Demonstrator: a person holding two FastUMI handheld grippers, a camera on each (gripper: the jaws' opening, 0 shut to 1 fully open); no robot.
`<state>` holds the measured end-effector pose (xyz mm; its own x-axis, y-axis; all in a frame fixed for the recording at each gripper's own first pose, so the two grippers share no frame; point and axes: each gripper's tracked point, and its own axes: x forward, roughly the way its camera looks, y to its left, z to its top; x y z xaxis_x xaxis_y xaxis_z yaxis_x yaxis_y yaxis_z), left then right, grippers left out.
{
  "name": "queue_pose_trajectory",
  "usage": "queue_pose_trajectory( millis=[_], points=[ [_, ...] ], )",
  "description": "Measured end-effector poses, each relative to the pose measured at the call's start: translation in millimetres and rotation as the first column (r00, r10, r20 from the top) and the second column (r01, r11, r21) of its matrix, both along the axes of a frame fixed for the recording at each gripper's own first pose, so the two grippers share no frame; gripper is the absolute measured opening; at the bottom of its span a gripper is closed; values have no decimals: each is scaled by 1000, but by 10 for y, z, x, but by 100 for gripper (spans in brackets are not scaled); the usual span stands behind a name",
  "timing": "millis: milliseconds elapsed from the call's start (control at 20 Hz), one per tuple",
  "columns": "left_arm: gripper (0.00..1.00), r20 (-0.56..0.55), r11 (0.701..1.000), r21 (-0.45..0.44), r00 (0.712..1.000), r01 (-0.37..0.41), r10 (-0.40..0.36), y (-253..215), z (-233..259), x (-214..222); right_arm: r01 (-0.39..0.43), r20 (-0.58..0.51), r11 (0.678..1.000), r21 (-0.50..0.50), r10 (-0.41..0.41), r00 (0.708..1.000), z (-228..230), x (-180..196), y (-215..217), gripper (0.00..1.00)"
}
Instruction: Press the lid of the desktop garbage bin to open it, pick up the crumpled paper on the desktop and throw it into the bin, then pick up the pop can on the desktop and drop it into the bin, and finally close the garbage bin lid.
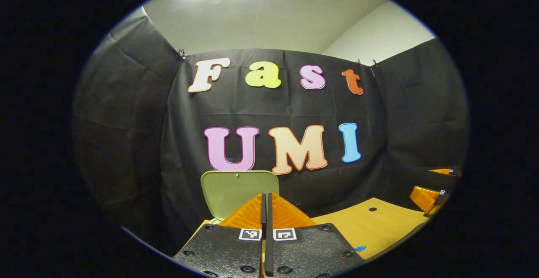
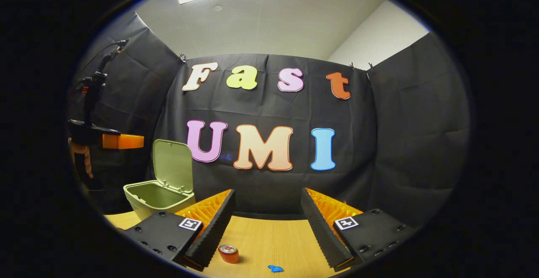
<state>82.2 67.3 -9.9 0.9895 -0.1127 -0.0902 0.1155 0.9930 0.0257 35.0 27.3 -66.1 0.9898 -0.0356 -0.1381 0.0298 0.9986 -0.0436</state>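
So the garbage bin (image 2: 158,198) sits near the far left corner of the worktop (image 2: 269,238), close to the black cloth wall, and its lid (image 2: 172,166) is flipped up, standing open on its hinge at the back. You can see straight into the bin from the right gripper view, though I can't tell what's in there.

The pop can (image 2: 228,253) stands upright on the worktop toward the near edge, red with a silvery top. It's just in front of the right claw (image 2: 267,223), closest to that claw's left finger but not touching it as far as I can see. The right claw is spread wide with nothing between its fingers. There's also a little blue scrap (image 2: 275,268) on the worktop right by the near edge, a bit to the right of the can.

The left claw (image 1: 266,217) is pinched all the way closed, fingers pressed flat together with nothing in them. It's up in front of the bin, and the raised lid (image 1: 238,189) shows right behind the fingertips. In the right gripper view you can see the left claw up above and left of the bin, with the hand (image 2: 82,160) gripping its handle. I can't spot the crumpled paper.
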Motion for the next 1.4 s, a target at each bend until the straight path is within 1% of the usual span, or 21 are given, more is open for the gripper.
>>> queue_pose_trajectory(
  millis=[50,100,150,200,250,300,400,450,500,550,600,650,700,750,900,1000,1150,1250,1300,1400],
  points=[
    [0,5,1000,-8,1000,14,-14,-81,20,-49,0,-4,1000,1,0,1000,-17,-2,-24,98],
    [0,8,999,-21,999,39,-39,-194,26,-88,-3,-12,1000,3,3,1000,-41,-9,-41,98],
    [10,5,997,-30,997,77,-77,-346,4,-132,-2,-21,1000,6,2,1000,-66,-15,-64,100],
    [30,-7,994,-29,994,110,-110,-447,-48,-172,1,-26,1000,11,-1,1000,-87,-21,-102,98],
    [51,-7,991,-12,991,132,-132,-514,-54,-227,3,-29,1000,17,-2,1000,-103,-14,-129,98],
    [71,2,992,22,992,128,-128,-509,-40,-252,4,-36,1000,21,-3,999,-130,-21,-150,98],
    [76,23,989,69,991,130,-132,-550,-1,-301,5,-53,1000,25,-4,999,-226,-20,-186,98],
    [91,35,989,74,991,126,-128,-568,5,-299,6,-63,1000,27,-4,998,-266,-11,-196,98],
    [98,48,992,65,992,112,-115,-565,43,-318,8,-74,1000,29,-6,997,-309,-7,-208,98],
    [99,56,993,52,992,106,-109,-581,60,-340,13,-85,999,31,-10,996,-347,9,-231,98],
    [92,64,994,39,993,100,-102,-595,75,-347,18,-94,999,32,-15,995,-380,22,-259,98],
    [99,74,996,23,993,90,-92,-583,87,-363,22,-98,999,33,-19,995,-401,54,-281,98],
    [92,81,997,6,994,79,-80,-567,99,-376,27,-108,999,35,-23,994,-455,88,-308,98],
    [92,89,998,-11,994,69,-68,-557,112,-375,31,-124,999,39,-26,992,-528,124,-332,98],
    [92,95,998,-54,995,30,-25,-470,101,-403,44,-198,997,65,-30,980,-880,211,-438,99],
    [92,73,998,-63,997,8,-3,-419,16,-416,48,-265,995,85,-24,964,-1161,255,-493,100],
    [92,24,997,-77,999,-23,25,-337,-138,-429,42,-380,992,122,8,925,-1630,306,-521,99],
    [92,-2,996,-82,999,-36,36,-288,-235,-435,22,-468,988,150,52,882,-2029,315,-489,99],
    [88,-15,996,-75,999,-43,42,-252,-276,-434,3,-509,988,156,78,857,-2206,308,-467,99],
    [91,-33,997,-57,998,-52,50,-179,-329,-430,-19,-593,988,153,108,798,-2562,313,-507,98]
  ],
)
